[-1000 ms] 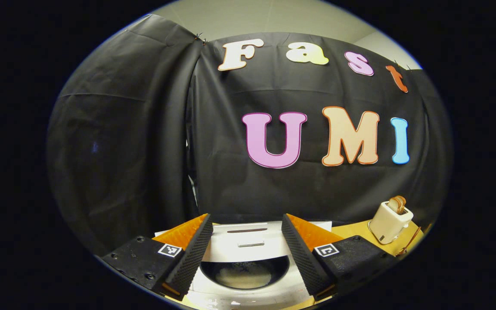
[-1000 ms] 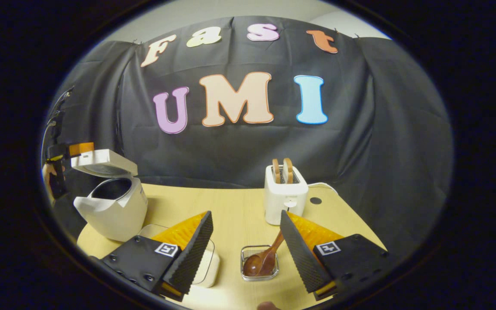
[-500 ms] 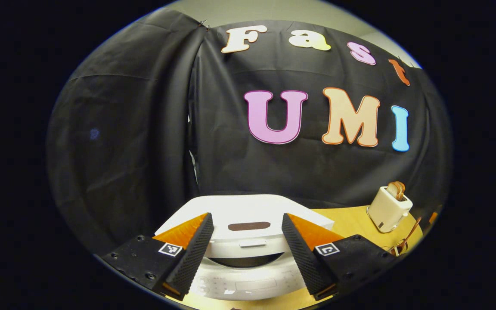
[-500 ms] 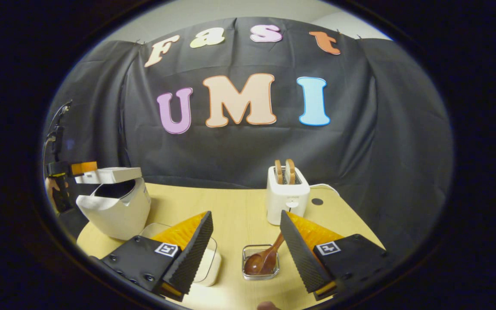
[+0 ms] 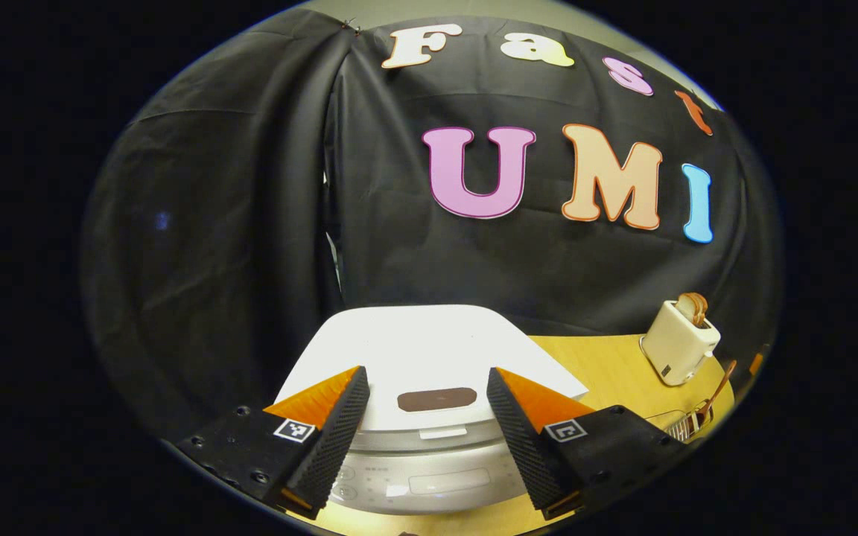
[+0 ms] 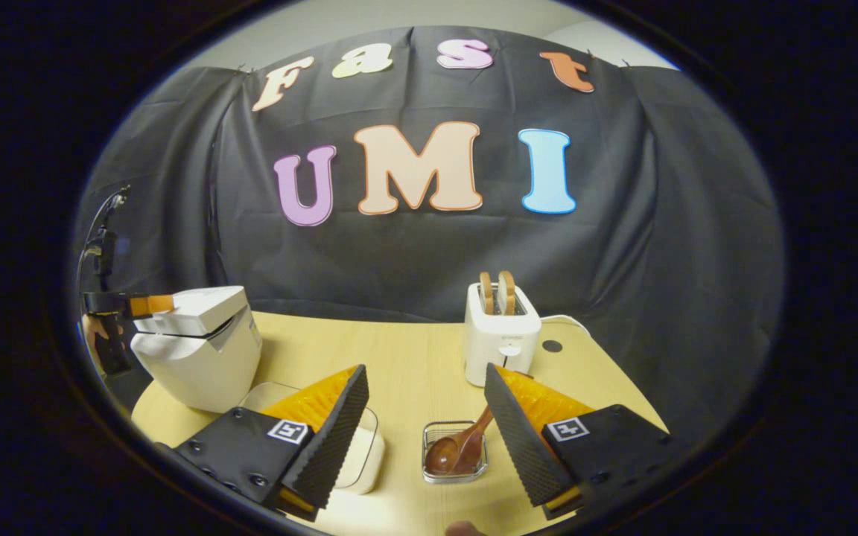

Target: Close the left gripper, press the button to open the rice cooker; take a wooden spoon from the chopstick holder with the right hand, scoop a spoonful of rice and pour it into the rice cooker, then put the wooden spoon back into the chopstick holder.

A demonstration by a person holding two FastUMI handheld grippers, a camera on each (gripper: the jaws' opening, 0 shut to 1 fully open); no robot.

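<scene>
Lid of the white plastic rice cooker (image 5: 429,357) lies flat just ahead of the wide-open left gripper (image 5: 427,406), between its 2 fingers; the right gripper (image 6: 427,402), also open, hovers nearer the brown wooden spoon (image 6: 460,450).

rice cooker (image 6: 202,350): white, lid down, table's left | wooden spoon (image 6: 459,447): leaning in chopstick holder (image 6: 455,467)

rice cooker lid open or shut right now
Nearly shut. In the right gripper view the rice cooker shows only a thin dark gap under its lid; whether it has latched, I cannot tell.
</scene>
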